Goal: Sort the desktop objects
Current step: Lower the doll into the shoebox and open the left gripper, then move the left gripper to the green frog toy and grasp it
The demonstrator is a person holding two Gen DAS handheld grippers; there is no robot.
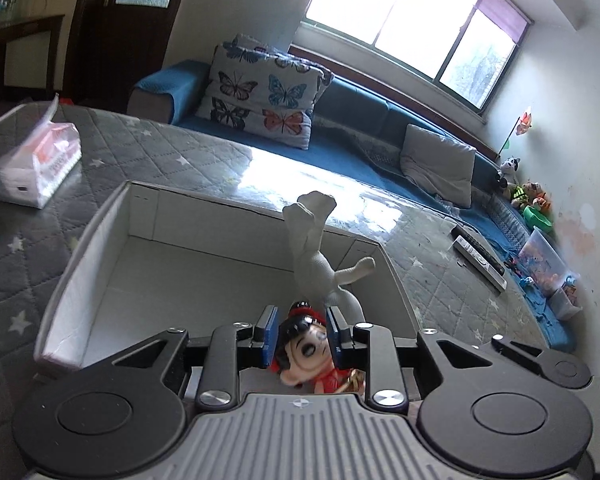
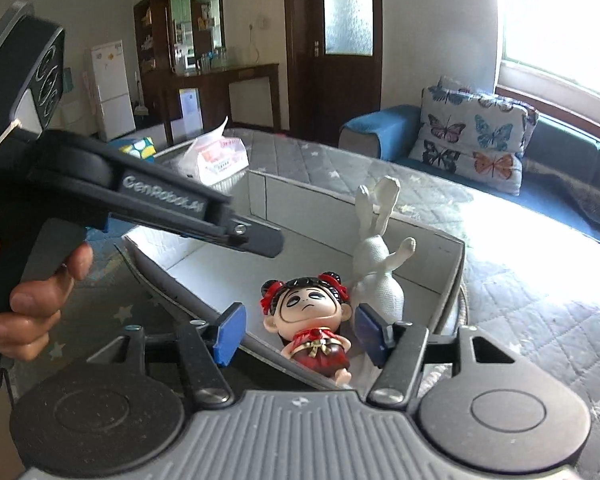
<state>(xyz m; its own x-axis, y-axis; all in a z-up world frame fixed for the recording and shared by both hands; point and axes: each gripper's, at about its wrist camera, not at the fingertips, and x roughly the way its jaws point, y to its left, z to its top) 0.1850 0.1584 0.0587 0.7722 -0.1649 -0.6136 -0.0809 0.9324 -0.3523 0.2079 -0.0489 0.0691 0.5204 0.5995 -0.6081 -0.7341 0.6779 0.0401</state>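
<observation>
Risk: my wide-open, empty right gripper (image 2: 298,330) straddling the red-dressed, big-headed plastic doll (image 2: 310,320) could topple the white ceramic rabbit (image 2: 378,256) beside it.

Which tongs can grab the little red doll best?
The right tongs, probably. They are open wide with a blue pad on each side of the doll, low by the grey box where it lies. The left tongs hang higher above the box, with a narrower gap.
</observation>
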